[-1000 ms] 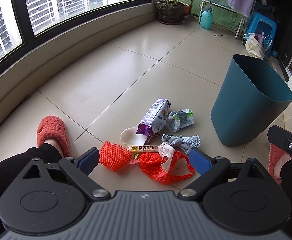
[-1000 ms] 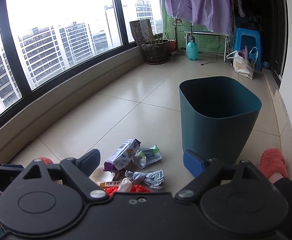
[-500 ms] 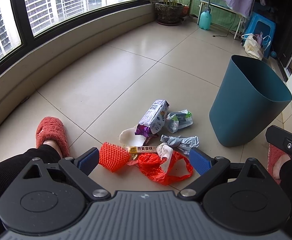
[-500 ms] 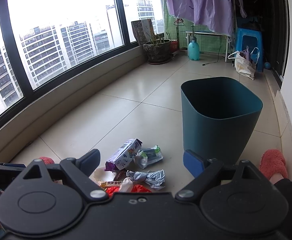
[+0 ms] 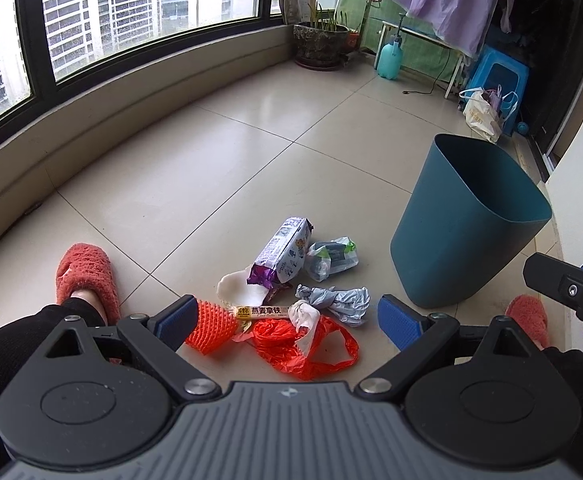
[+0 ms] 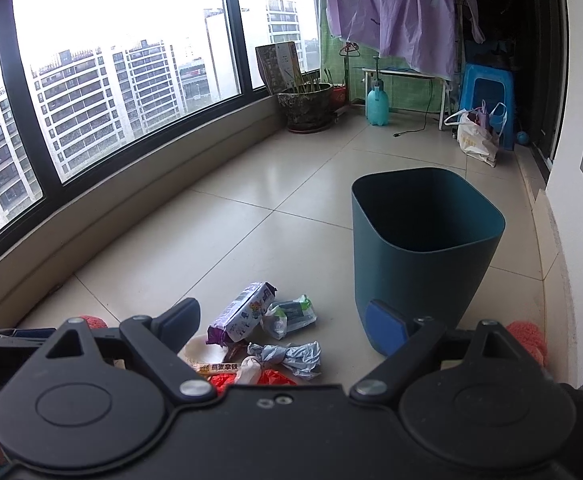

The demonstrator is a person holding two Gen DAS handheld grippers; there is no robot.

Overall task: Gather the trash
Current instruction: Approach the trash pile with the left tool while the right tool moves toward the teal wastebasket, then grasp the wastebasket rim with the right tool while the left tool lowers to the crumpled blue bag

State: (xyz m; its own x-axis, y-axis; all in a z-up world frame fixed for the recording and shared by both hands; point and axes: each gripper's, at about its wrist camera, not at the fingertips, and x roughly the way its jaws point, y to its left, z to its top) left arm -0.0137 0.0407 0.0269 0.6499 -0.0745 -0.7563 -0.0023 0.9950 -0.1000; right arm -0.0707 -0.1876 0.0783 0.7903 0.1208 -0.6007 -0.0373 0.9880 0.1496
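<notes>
Lying uncollected on the floor [image 5: 251, 152]: all trash [image 5: 291, 300] beside the seemingly empty bin [image 6: 423, 248]; both claws, left [image 5: 287, 320] and right [image 6: 287, 320], were spread, gripping nothing.

A heap of trash is seen on the tiled floor [image 5: 211, 168]: an orange net [image 5: 211, 326], a red plastic bag [image 5: 303, 346], a purple wrapper [image 5: 285, 252] and crumpled paper [image 5: 337, 300]. A teal bin [image 5: 467, 228] stands just beside it. The left gripper [image 5: 287, 318] is held above the heap, jaws wide apart.

Window daylight, overexposed sky, fisheye-bent edges
</notes>
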